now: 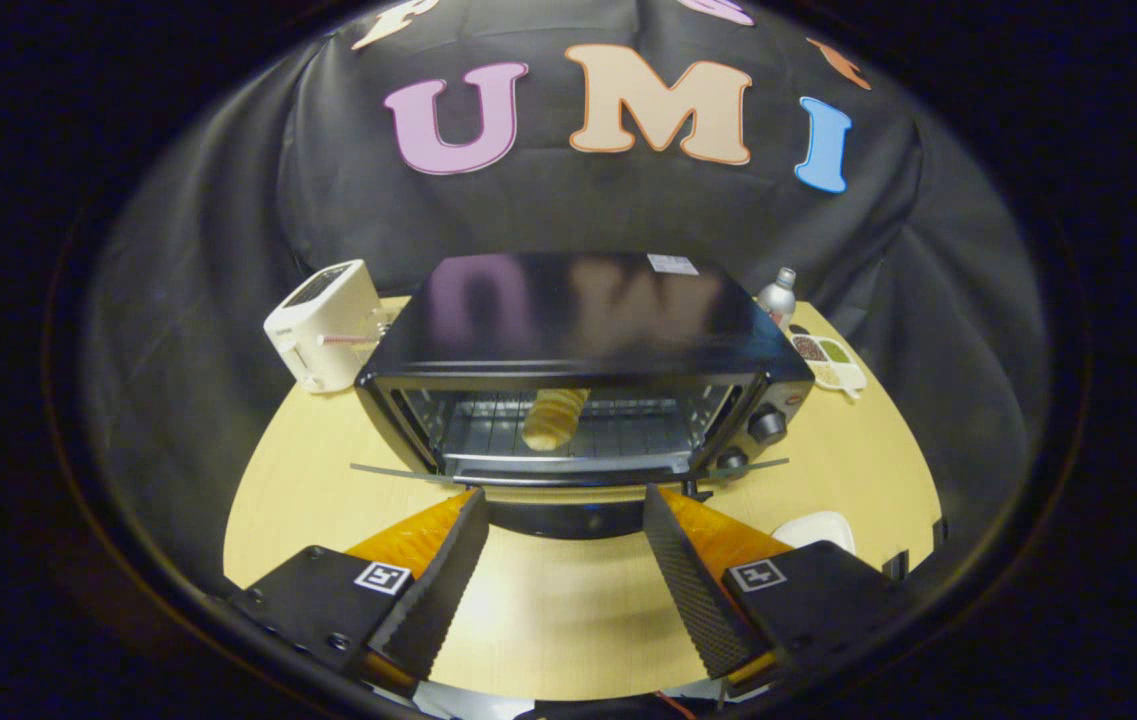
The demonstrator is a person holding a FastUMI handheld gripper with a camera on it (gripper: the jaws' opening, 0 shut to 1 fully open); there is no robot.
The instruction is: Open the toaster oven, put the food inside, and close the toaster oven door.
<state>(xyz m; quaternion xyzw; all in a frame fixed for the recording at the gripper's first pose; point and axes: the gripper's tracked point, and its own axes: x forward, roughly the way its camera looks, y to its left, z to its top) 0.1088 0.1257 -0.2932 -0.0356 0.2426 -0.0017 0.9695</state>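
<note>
1. Claw [565, 520]: 2 fingers spread, empty, level above bench [308, 480].
2. 1 toaster oven [583, 375] just ahead, door [568, 470] down.
3. 1 bread roll [553, 417] inside on rack.
4. 1 white toaster [323, 325] beside oven.

Pale wooden table [328, 480] bearing toaster oven [578, 330], white toaster [323, 325], silver bottle [778, 297], divided dish [828, 362].

White plate [816, 528] partly behind finger.
</note>
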